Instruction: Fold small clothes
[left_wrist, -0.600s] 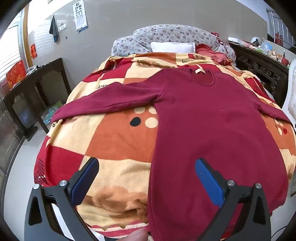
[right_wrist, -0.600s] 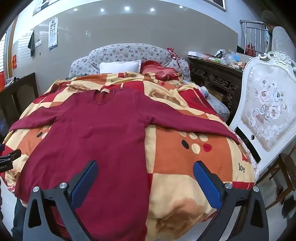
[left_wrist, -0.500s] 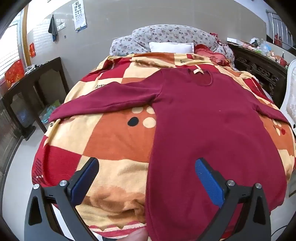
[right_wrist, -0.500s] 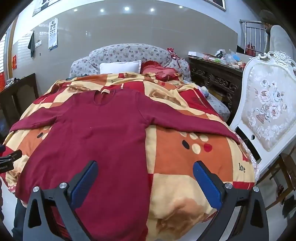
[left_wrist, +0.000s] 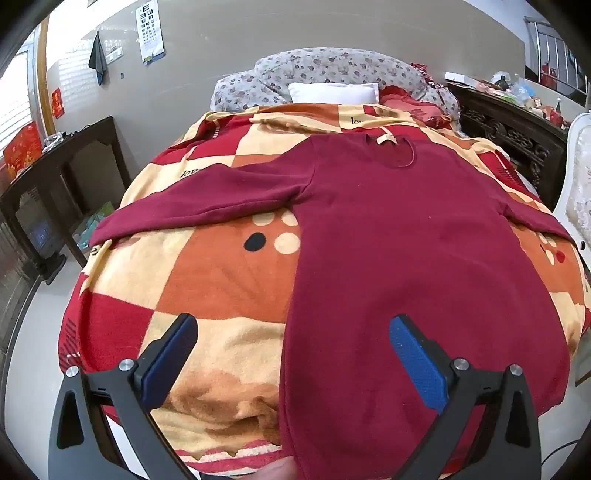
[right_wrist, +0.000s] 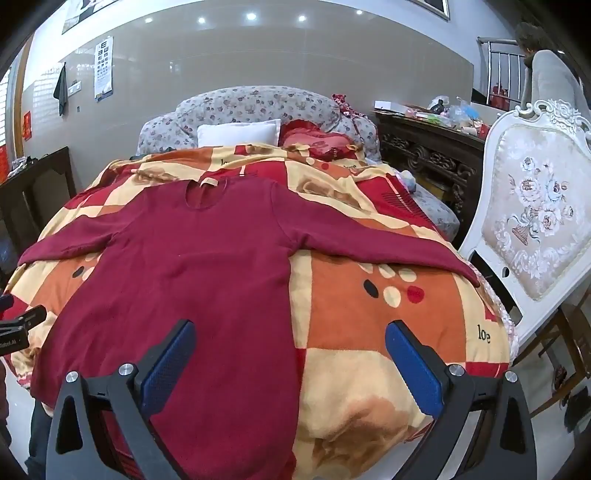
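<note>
A dark red long-sleeved top (left_wrist: 399, 258) lies flat on the bed, neck at the far end, both sleeves spread out sideways, hem at the near edge. It also shows in the right wrist view (right_wrist: 192, 273). My left gripper (left_wrist: 291, 354) is open and empty above the top's left hem side. My right gripper (right_wrist: 288, 358) is open and empty above the top's right hem side. Part of the left gripper's body (right_wrist: 18, 328) shows at the left edge of the right wrist view.
The bed carries a checked red, orange and cream blanket (left_wrist: 207, 280), with a white pillow (left_wrist: 332, 92) at the head. A dark cabinet (left_wrist: 55, 177) stands to the left. A white upholstered chair (right_wrist: 532, 229) and a carved dark sideboard (right_wrist: 432, 158) stand to the right.
Both grippers have shifted slightly; the left view has moved a little nearer over the bed. Both stay open and the top has not moved.
</note>
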